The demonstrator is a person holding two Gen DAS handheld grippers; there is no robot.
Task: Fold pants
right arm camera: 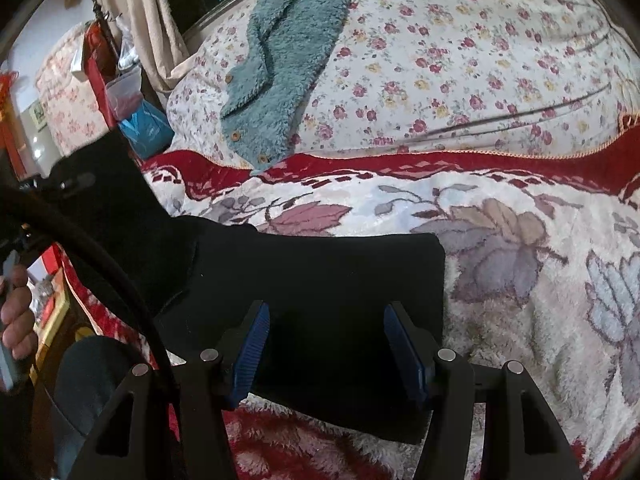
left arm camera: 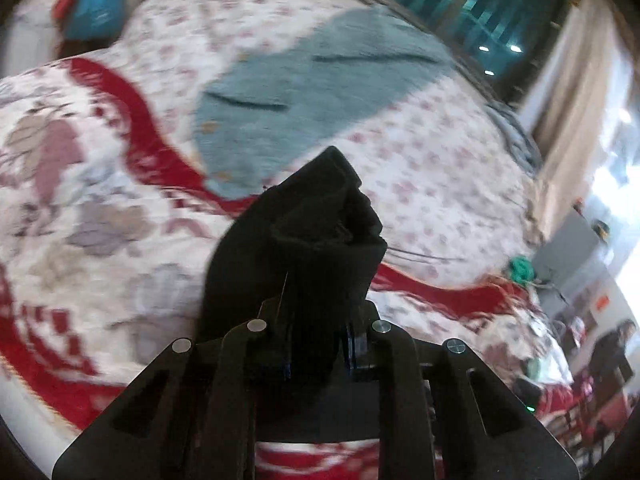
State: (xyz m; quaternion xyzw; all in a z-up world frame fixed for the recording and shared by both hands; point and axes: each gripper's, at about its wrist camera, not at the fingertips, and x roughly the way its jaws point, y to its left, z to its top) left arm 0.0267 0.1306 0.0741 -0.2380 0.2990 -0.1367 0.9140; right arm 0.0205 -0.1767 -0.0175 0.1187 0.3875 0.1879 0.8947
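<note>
Left wrist view: the left gripper (left arm camera: 316,344) pinches a bunched end of the black pants (left arm camera: 304,240), lifted above the blanket (left arm camera: 100,208). On that blanket, the right gripper (right arm camera: 326,344) is spread wide over the pants' flat folded part (right arm camera: 332,272); a teal fleece garment (right arm camera: 280,60) lies beyond.

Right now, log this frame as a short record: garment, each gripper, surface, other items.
garment: black pants, one end flat on the bed, other end lifted
left gripper: shut on a bunched end of the pants, raised above the bed
right gripper: open, blue pads either side of the flat pants
surface: red floral blanket over a flowered sheet
other items: teal fleece garment with buttons, lying farther back
</note>
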